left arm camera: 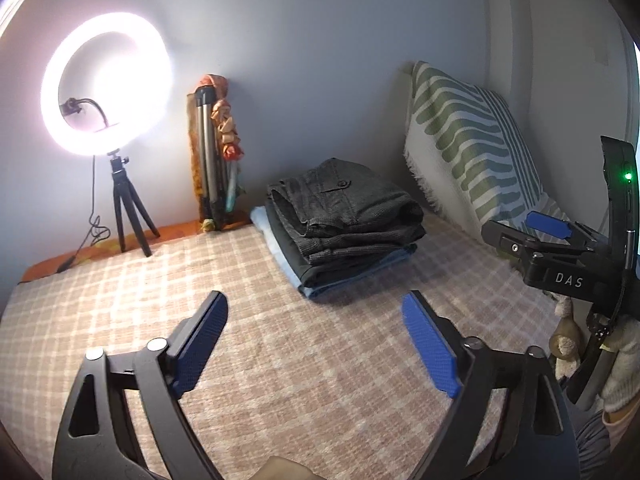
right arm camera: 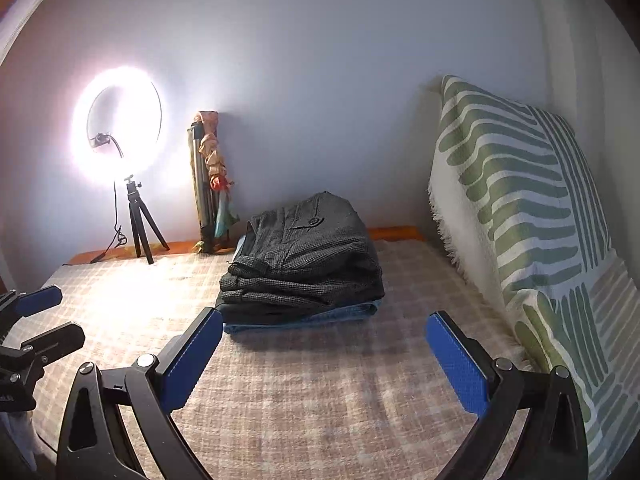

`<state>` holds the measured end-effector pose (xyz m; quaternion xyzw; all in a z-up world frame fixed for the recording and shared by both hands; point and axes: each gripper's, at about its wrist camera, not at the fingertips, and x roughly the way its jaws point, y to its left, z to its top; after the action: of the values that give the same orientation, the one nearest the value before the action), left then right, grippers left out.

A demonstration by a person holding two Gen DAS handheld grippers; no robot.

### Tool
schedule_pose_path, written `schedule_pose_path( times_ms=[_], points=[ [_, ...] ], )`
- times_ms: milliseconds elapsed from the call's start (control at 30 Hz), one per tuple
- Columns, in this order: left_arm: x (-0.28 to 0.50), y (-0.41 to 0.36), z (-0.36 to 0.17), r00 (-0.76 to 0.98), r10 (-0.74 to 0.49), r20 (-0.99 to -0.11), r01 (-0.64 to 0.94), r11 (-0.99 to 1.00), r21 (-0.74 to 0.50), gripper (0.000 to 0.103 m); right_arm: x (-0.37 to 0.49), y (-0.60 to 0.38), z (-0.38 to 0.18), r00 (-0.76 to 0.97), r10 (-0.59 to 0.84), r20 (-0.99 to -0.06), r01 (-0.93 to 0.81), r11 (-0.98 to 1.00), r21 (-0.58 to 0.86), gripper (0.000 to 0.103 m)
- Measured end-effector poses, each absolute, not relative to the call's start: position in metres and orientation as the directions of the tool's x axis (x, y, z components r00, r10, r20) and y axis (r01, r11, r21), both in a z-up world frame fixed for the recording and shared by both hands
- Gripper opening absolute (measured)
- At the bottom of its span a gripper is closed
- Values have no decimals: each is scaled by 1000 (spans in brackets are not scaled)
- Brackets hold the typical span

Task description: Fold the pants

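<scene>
Folded dark grey checked pants lie on top of a stack, over a dark garment and folded blue jeans, on the checked bed cover. My left gripper is open and empty, hovering short of the stack. My right gripper is open and empty, also short of the stack. The right gripper shows at the right edge of the left wrist view; the left gripper shows at the left edge of the right wrist view.
A lit ring light on a small tripod stands at the far left by the wall. A folded tripod with cloth leans on the wall. A green-striped cushion stands on the right.
</scene>
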<state>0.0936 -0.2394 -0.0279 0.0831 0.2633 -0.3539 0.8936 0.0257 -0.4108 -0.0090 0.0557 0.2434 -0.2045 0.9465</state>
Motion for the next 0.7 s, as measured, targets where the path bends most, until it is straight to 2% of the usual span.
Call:
schedule_pose_path(
  times_ms=[700],
  points=[
    [93,-236,-24,625,-562,-542,648,760,-41,90,24,-408,-9,798,-369,-478,418,908,-3,103]
  ],
)
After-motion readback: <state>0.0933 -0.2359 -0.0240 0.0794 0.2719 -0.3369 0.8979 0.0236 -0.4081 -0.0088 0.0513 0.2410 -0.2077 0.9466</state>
